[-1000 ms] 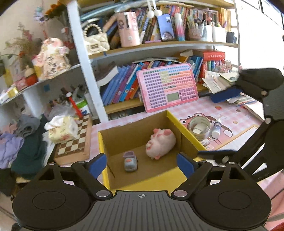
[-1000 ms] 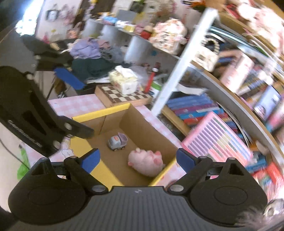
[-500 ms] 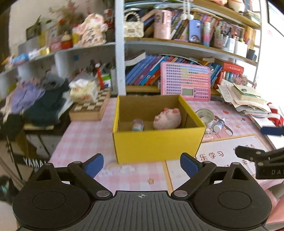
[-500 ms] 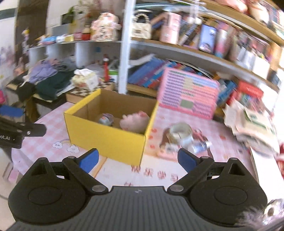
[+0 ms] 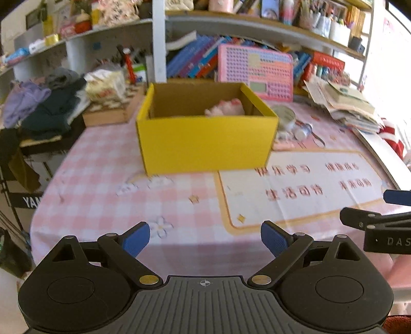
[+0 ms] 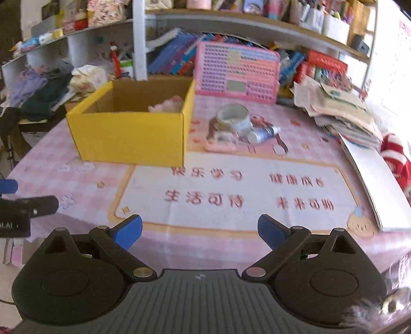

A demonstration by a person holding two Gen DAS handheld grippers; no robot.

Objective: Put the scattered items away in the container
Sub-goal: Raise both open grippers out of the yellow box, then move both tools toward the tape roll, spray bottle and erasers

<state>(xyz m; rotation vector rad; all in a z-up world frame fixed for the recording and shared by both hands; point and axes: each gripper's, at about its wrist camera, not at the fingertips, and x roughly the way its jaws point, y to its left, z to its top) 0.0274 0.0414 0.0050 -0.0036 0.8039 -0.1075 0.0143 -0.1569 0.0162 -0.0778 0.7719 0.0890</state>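
Left wrist view: left gripper [image 5: 204, 239] spread empty near the table edge, yellow box [image 5: 207, 144] far ahead holding a pink plush [image 5: 224, 109]; right wrist view: right gripper [image 6: 199, 230] spread empty, tape roll [image 6: 233, 117] and small bottle [image 6: 263, 133] lying loose right of the box, likely next.

This was a lived-in home, most likely a child's study corner. A bench [image 6: 159, 246] wore a pink checked cloth and a cartoon learning mat [image 6: 231, 190], backed by shelves [image 6: 231, 24] crammed with picture books [image 6: 174, 60], toys and trinkets. A pink toy keyboard [image 6: 236, 72], heaped papers [image 6: 341, 110] and a pile of clothes [image 5: 43, 105] gave it a domestic clutter.
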